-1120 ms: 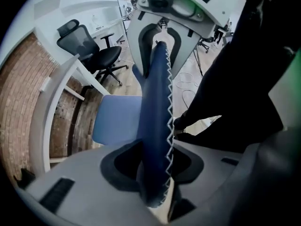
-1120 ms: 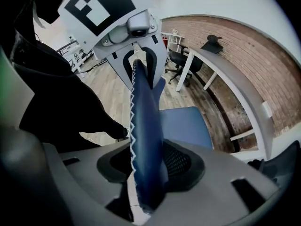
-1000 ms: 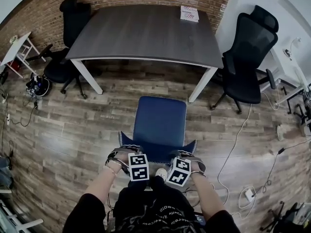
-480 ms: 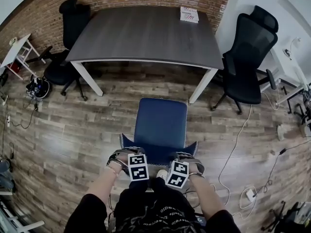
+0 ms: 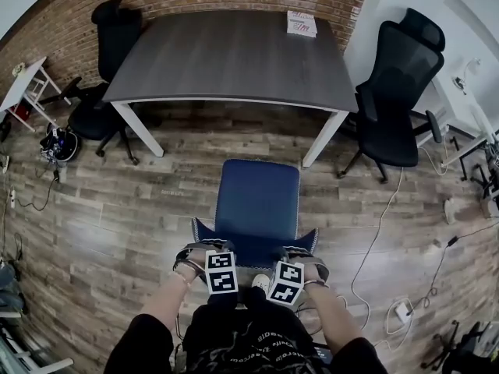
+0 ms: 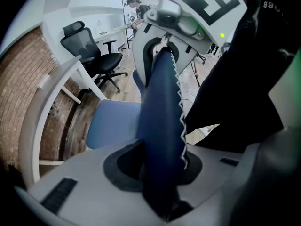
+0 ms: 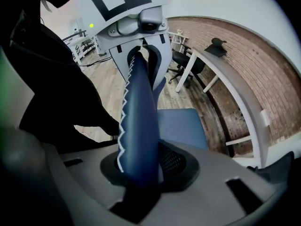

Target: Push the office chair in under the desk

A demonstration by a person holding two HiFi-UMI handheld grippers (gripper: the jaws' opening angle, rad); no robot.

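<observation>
step: grip | left gripper (image 6: 162, 185), right gripper (image 7: 136, 175): fingers just closing, now clamped on backrest (image 5: 254, 246) of office chair (image 5: 257, 197) | advice: push both sides evenly, straight under surface (image 5: 234, 53)

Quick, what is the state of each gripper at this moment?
Left gripper: jaws just closed further, shut on the dark blue padded chair backrest.
Right gripper: jaws just closed further, shut on the same backrest.

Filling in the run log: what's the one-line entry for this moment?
left gripper: jaws just closed on chair back | right gripper: same, just closed on it | chair: facing desk, not yet under it
</observation>
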